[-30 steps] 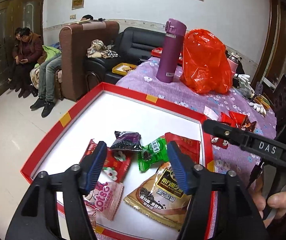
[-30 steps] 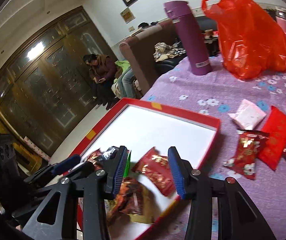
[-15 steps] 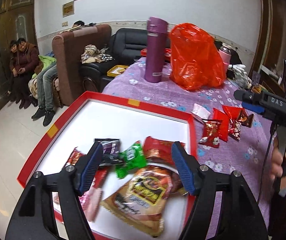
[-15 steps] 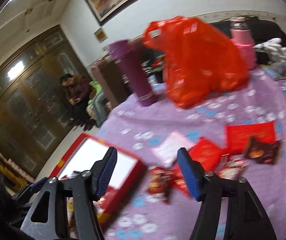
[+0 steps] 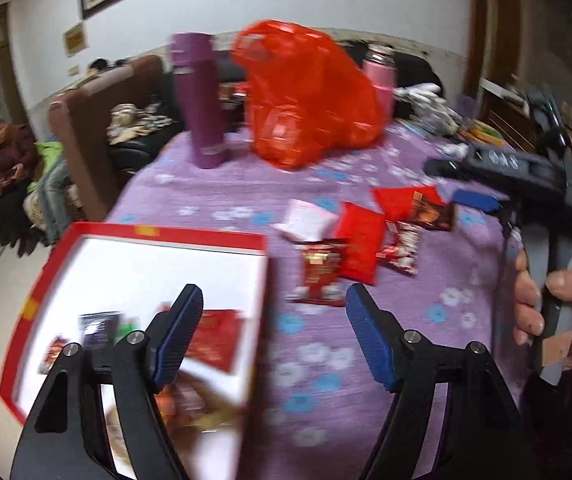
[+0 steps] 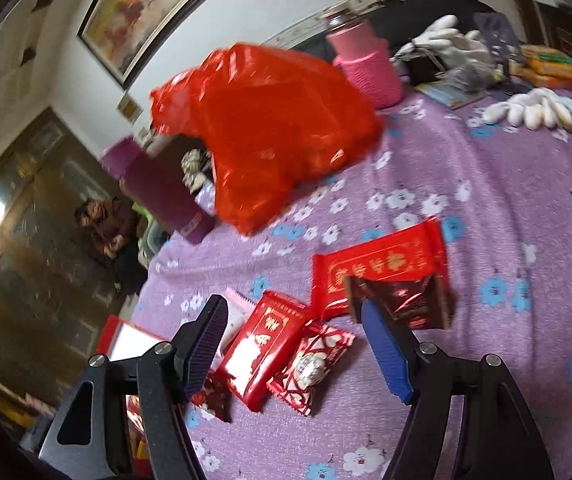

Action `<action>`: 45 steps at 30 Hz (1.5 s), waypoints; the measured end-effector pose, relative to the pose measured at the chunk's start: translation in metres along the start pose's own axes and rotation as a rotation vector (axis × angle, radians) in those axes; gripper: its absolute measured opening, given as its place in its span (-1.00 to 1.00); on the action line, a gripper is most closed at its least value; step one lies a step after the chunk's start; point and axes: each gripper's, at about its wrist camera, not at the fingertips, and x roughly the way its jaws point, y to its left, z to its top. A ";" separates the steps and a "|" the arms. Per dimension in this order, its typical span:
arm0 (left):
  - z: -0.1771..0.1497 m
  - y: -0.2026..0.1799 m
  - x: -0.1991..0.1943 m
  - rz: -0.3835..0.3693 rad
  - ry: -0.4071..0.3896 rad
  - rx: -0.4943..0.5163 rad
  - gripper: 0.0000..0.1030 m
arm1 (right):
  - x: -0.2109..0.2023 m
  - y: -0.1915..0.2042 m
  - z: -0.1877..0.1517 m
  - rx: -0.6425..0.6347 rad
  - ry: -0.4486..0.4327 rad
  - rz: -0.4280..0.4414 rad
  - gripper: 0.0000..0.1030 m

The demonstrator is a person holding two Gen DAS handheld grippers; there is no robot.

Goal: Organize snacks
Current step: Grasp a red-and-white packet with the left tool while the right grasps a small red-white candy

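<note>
Two empty grippers over a snack-strewn purple cloth, both with jaws opening.

Left wrist view: the left gripper (image 5: 272,332) hangs with jaws spread and opening, nothing between them, straddling the right wall of the red tray (image 5: 158,233); several snack packets lie blurred in the tray's near end; to the right, on the flowered purple cloth (image 5: 466,280), loose snack packets (image 5: 360,248) lie clustered (mostly red, one pale pink); farther off stand a purple flask (image 5: 200,100) and an orange-red plastic bag (image 5: 306,92); at the right edge a hand (image 5: 558,312) grips the right gripper's handle. Right wrist view: the right gripper (image 6: 292,342) is likewise opening and holds nothing; the packets lie on the cloth just beyond and between its fingers, untouched; a pink flask (image 6: 366,64) stands far behind.
</note>
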 end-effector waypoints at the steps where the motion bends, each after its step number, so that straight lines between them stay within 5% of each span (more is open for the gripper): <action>1: 0.000 -0.007 0.002 -0.008 0.003 0.021 0.44 | -0.002 -0.004 0.002 0.009 -0.009 -0.008 0.39; 18: 0.026 -0.022 0.066 -0.007 0.172 0.121 0.44 | 0.013 -0.028 0.004 0.114 0.109 0.010 0.39; 30: 0.023 -0.040 0.106 -0.041 0.226 0.084 0.43 | 0.010 -0.034 0.007 0.138 0.133 0.023 0.39; 36: 0.021 -0.045 0.103 -0.105 0.216 0.110 -0.29 | 0.027 -0.018 -0.003 0.072 0.247 0.051 0.39; 45: 0.008 -0.037 0.098 -0.147 0.223 0.072 -0.39 | 0.053 0.010 -0.027 -0.094 0.292 -0.101 0.29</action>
